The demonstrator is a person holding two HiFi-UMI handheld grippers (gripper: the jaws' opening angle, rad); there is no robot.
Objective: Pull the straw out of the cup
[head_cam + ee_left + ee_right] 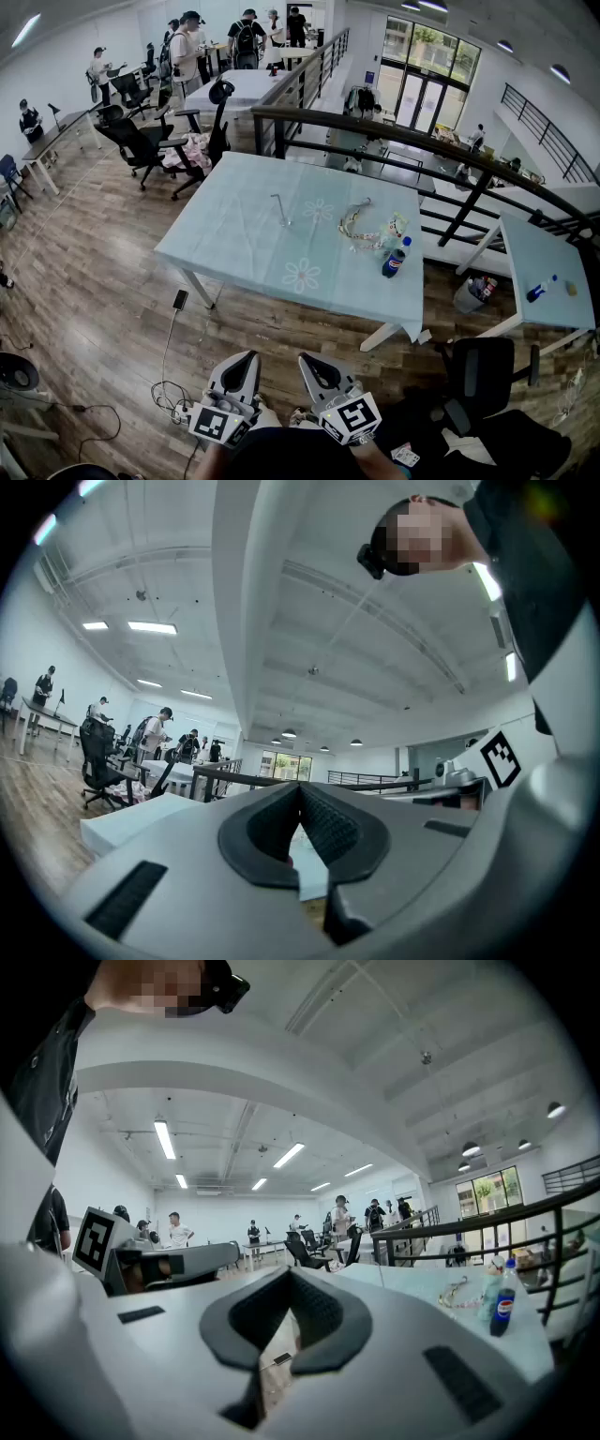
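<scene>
On the pale blue table (pixel 244 234) a thin straw (pixel 279 210) stands upright with a bent top; the clear cup around it is hard to make out. My left gripper (pixel 242 367) and right gripper (pixel 317 367) hang side by side close to my body, well short of the table's near edge. Both are shut with nothing between the pads. In the left gripper view the left gripper's jaws (pixel 300 787) meet at the tip, and in the right gripper view the right gripper's jaws (pixel 289 1271) do the same.
A cola bottle (pixel 394 259), a clear bottle (pixel 399 226) and a tangled lanyard (pixel 356 225) lie on the table's right side. A phone (pixel 180 299) with a cable lies on the floor. A dark railing (pixel 394 141), office chairs (pixel 141 141), a bin (pixel 469 295) and people stand around.
</scene>
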